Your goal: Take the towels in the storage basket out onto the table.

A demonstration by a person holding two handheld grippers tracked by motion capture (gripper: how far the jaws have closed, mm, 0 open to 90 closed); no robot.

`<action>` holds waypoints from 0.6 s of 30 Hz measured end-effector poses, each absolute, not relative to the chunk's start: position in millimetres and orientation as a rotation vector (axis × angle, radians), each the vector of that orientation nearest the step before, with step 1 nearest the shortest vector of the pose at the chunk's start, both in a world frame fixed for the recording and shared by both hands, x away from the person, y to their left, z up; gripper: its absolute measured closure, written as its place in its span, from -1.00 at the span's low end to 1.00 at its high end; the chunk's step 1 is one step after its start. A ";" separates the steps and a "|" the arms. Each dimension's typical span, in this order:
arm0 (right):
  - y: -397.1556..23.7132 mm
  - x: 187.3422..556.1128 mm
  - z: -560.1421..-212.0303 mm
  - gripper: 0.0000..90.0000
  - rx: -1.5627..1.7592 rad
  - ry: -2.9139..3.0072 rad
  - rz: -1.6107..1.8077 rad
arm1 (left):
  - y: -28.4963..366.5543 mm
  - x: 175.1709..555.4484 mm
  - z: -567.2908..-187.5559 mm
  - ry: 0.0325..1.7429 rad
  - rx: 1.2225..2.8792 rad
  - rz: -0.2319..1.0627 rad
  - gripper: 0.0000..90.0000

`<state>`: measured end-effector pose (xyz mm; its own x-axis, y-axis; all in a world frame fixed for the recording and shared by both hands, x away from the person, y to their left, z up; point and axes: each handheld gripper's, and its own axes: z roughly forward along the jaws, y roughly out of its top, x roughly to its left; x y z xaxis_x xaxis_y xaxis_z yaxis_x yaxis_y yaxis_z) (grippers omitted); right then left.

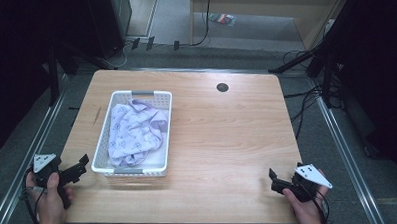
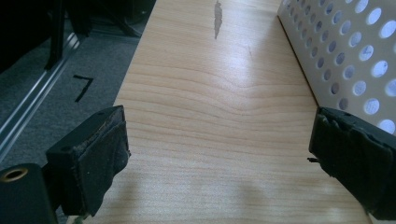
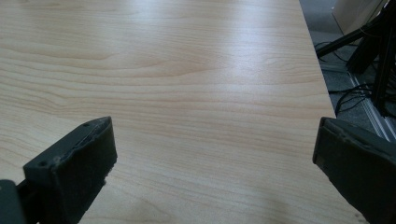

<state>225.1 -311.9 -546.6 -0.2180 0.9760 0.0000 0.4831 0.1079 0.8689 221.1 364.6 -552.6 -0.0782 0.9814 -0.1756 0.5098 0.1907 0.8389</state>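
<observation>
While both tools, left (image 1: 83, 163) and right (image 1: 273, 180), gape empty, basket (image 1: 119, 170) runs lengthwise away, cloth (image 1: 134, 131) inside.

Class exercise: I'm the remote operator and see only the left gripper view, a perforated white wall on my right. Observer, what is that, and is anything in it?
Observer: It's a white basket; a pale lilac patterned cloth lies bunched inside.
Operator: Where is the other tool?
Observer: The right tool is near the table's front right corner, open, with nothing between its jaws.
Operator: And mine, seen from above?
Observer: The left tool sits just left of the basket's near corner, open.
</observation>
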 end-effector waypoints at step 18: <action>-312.3 225.4 -546.6 -1.00 1.424 1.780 1.037 | 369.0 215.7 -537.7 1.639 1.437 0.723 -1.00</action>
<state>225.4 -312.3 -546.6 -0.2209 0.9753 0.0021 0.4828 0.1074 0.8691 215.7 369.0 -537.7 -0.0120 0.9785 -0.2059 0.5073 0.1834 0.8420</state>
